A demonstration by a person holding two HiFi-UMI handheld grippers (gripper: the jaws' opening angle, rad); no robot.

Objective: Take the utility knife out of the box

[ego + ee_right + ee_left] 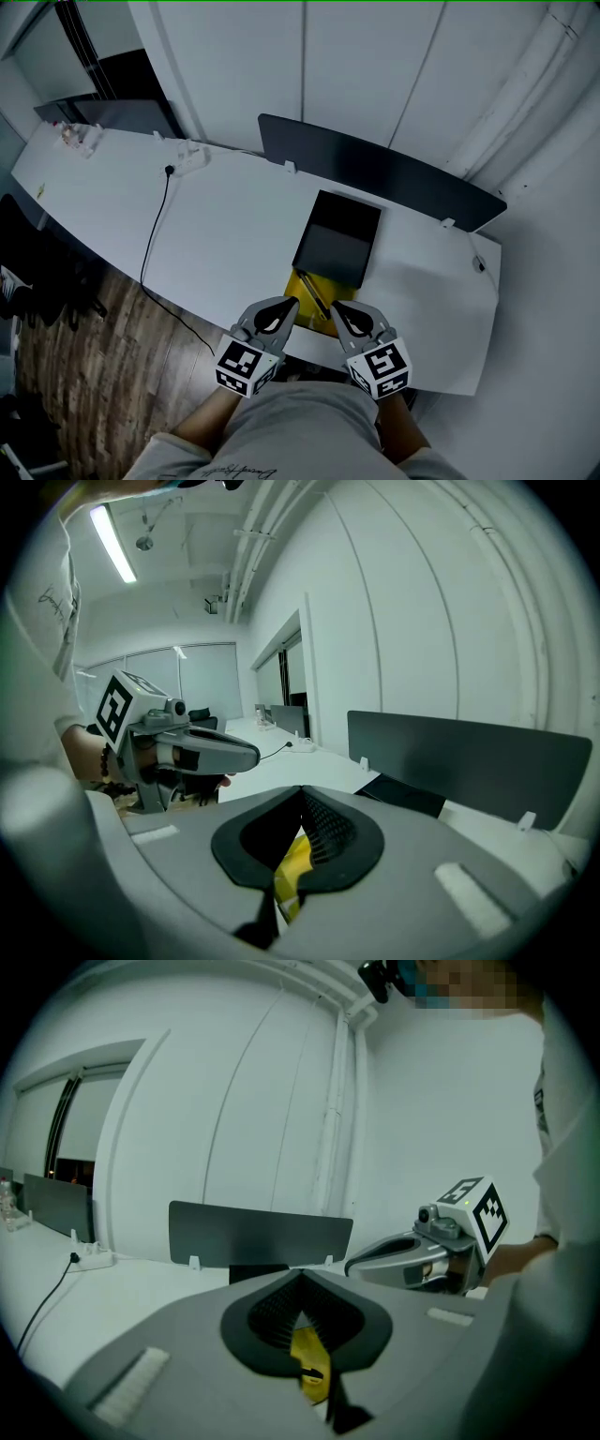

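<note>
Head view shows a long white desk with a dark grey divider panel along its far edge. At the picture's centre lies a flat black rectangular box, and what looks like a yellow inner tray sticks out of it toward 6 o'clock. The left gripper and right gripper flank that tray, each with its jaws pressed together on nothing. A slim dark utility knife lies in the tray, untouched. Its long axis runs from 11 to 5 o'clock, and I cannot tell which end is the blade. The lifting out seems wholly left to do.
</note>
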